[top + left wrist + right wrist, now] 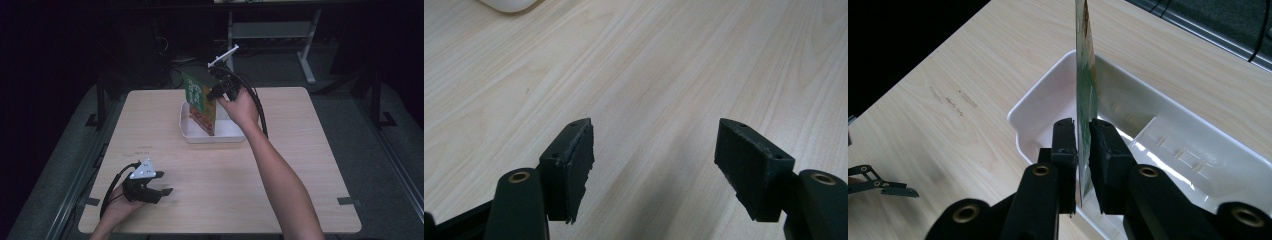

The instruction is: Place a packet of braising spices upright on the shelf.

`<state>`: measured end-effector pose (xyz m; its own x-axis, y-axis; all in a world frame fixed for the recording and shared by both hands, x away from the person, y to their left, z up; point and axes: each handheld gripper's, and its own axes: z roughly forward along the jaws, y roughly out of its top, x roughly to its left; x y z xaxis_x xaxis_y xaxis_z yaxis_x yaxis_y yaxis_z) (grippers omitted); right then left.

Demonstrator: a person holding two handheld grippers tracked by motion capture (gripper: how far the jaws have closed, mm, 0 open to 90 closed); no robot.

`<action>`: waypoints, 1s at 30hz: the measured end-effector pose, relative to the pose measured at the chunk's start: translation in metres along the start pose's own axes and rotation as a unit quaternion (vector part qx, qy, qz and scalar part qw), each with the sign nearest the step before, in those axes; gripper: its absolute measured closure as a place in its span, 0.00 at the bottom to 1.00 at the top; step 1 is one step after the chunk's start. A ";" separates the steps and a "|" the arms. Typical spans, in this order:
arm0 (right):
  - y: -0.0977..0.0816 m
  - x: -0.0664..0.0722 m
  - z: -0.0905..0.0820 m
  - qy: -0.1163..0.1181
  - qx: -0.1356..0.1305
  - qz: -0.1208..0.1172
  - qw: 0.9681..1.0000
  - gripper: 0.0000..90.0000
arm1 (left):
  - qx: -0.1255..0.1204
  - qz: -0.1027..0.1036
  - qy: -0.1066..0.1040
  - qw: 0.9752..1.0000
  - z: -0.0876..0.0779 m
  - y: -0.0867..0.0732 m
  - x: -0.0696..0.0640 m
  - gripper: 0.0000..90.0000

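A flat green and orange packet (200,102) hangs upright over a white tray (230,134) at the table's far middle. My right gripper (216,92) is shut on the packet's upper edge. The right gripper view catches the packet (1086,75) edge-on, pinched between the two black jaws, with the tray (1168,145) below it. My left gripper (162,183) rests near the table's front left corner, open, with nothing between its fingers. In the left gripper view the open gripper (654,145) has just bare wood between its jaws.
The light wooden table (280,170) has free room around the tray. A tray corner (509,5) shows at the top of the left gripper view. Dark floor and a desk frame (305,45) lie beyond the far edge.
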<state>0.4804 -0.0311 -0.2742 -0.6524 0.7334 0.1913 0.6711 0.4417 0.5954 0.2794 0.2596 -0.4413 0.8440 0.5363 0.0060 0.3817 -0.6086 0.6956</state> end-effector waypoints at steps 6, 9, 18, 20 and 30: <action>-0.004 -0.001 -0.003 0.006 -0.002 0.003 1.000 0.83 | 0.002 0.002 0.000 1.000 0.000 0.000 0.000 0.35; -0.007 -0.003 -0.004 0.010 -0.004 0.004 1.000 0.81 | 0.001 0.001 0.000 1.000 0.001 0.000 0.000 0.35; -0.017 -0.008 -0.008 0.028 -0.014 0.011 0.999 0.74 | 0.001 -0.002 0.001 1.000 0.001 -0.001 0.001 0.34; -0.020 -0.008 -0.009 0.032 -0.015 0.013 0.999 0.73 | 0.002 -0.002 0.002 1.000 0.001 -0.001 0.001 0.34; -0.032 -0.015 -0.013 0.035 -0.010 0.020 0.999 0.68 | 0.001 -0.001 0.003 1.000 0.001 0.000 0.001 0.33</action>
<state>0.4644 -0.0626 -0.2862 -0.6489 0.7115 0.2695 0.6902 0.4013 0.6021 0.2801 0.2599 -0.4419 0.8404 0.5420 0.0088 0.3852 -0.6085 0.6938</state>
